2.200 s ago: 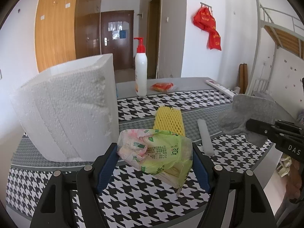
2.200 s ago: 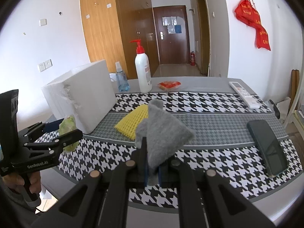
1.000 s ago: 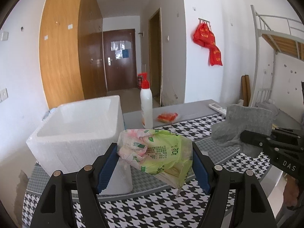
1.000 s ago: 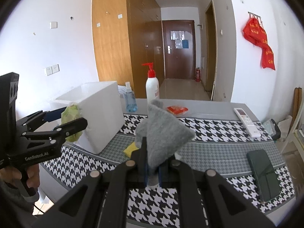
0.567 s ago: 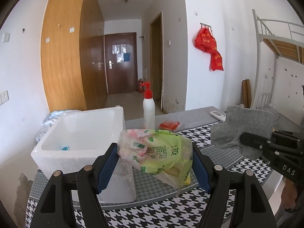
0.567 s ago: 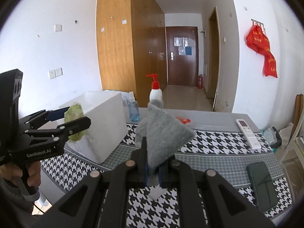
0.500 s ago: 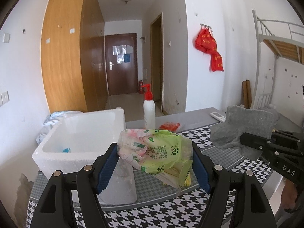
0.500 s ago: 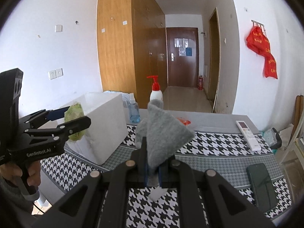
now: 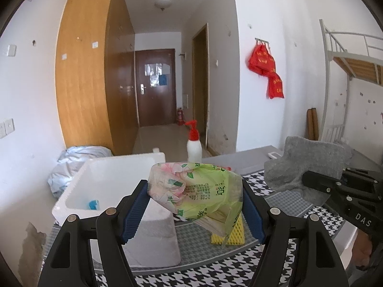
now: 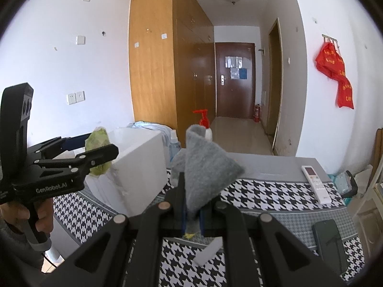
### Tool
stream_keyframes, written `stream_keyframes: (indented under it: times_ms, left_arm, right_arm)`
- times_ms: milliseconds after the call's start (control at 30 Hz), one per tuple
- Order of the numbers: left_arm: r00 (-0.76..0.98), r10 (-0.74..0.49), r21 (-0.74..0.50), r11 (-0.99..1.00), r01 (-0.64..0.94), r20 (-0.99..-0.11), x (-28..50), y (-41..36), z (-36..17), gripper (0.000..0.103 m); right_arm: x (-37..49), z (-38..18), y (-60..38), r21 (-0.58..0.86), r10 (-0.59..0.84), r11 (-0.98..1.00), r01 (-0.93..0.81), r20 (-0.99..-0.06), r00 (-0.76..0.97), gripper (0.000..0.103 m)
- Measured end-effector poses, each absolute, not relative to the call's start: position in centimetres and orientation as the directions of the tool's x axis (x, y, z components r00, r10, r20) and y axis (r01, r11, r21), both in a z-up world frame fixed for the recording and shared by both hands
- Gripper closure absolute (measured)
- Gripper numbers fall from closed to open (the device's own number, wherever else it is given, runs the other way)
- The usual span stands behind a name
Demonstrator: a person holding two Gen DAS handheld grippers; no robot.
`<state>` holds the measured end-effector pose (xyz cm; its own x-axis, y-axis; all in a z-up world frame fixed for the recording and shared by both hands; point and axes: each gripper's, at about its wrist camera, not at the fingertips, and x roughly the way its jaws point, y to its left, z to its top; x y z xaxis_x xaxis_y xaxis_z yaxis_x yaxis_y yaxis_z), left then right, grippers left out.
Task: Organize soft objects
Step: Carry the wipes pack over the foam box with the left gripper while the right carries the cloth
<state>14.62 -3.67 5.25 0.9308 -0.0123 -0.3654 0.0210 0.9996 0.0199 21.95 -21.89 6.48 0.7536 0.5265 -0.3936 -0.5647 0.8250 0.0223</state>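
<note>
Left wrist view: we judge the foam box (image 9: 115, 179) rim could snag our tissue pack (image 9: 195, 191), squeezed aloft between the left gripper (image 9: 195, 211)'s wide pads. The right gripper (image 10: 192, 211) nips 1 grey cloth (image 10: 203, 167) corner; it may slip.

Both views are brightly and evenly lit by daylight, and only soft shadows are cast. White walls (image 9: 263, 47) are nearly washed out. Straight lines are bowed by fisheye distortion, and dark vignetting is seen at the corners. Focus is kept sharp throughout.
</note>
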Motion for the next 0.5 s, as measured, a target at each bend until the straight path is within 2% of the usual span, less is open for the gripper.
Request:
stream_keyframes:
  times_ms: [500]
  left_arm:
    - [0.937,0.054,0.027,0.999,-0.047,-0.346,15.5,-1.3,6.4,0.029]
  right_arm:
    - [23.1,7.2,-19.4,0.025,0.579,0.787,-0.617,-0.375,0.724,0.092]
